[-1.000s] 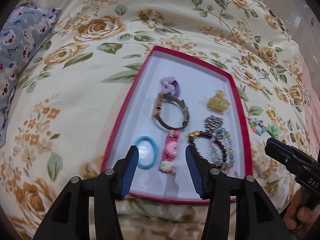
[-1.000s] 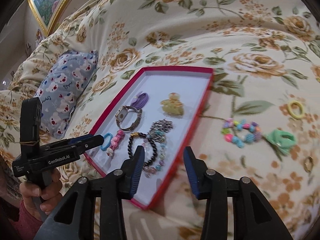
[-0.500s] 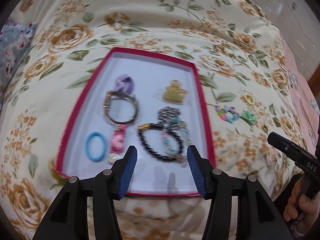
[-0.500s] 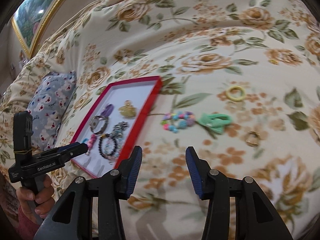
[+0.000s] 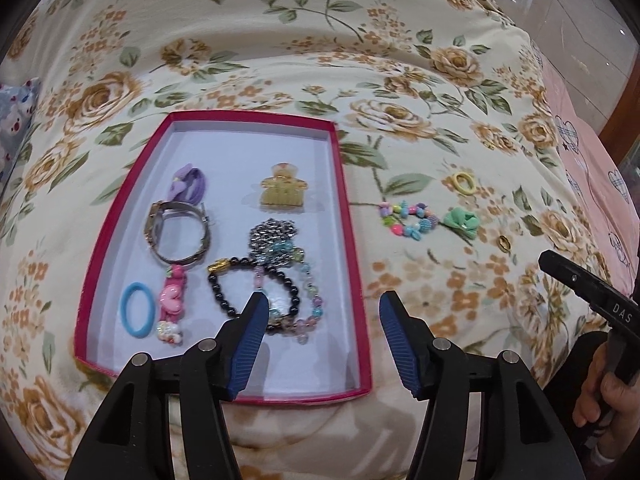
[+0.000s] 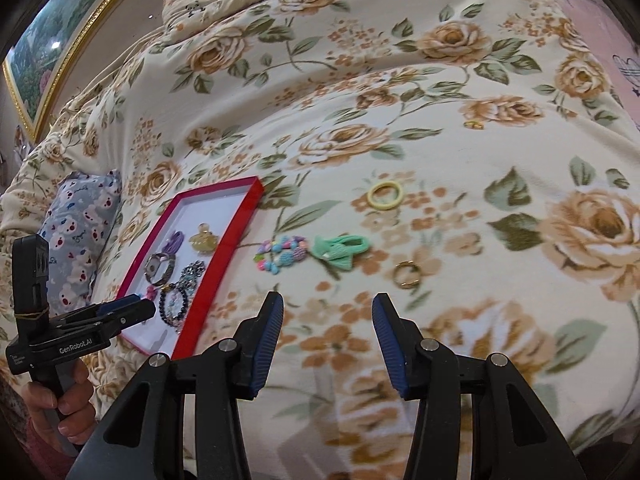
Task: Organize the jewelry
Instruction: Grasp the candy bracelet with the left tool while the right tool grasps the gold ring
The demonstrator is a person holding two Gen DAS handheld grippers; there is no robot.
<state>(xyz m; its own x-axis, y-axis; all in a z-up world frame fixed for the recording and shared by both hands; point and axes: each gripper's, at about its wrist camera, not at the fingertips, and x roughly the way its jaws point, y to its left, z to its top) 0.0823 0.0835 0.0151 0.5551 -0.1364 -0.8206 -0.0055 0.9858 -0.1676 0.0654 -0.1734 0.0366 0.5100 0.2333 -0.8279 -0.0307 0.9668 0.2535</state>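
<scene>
red tray (image 5: 352, 216) | white lining | bracelets, watch, hair ties inside

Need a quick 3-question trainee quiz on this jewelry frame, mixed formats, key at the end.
1. True or false: the yellow hair tie lies inside the red tray.
2. Multiple choice: which piece lies right beside the colourful bead bracelet on the bedspread? A) blue hair tie B) mint green bow C) watch
3. Fill in: the right gripper holds ____.

Key:
1. False; it lies on the bedspread, outside the tray.
2. B
3. Nothing; its jaws stand apart over bare fabric, short of the gold ring.
</scene>
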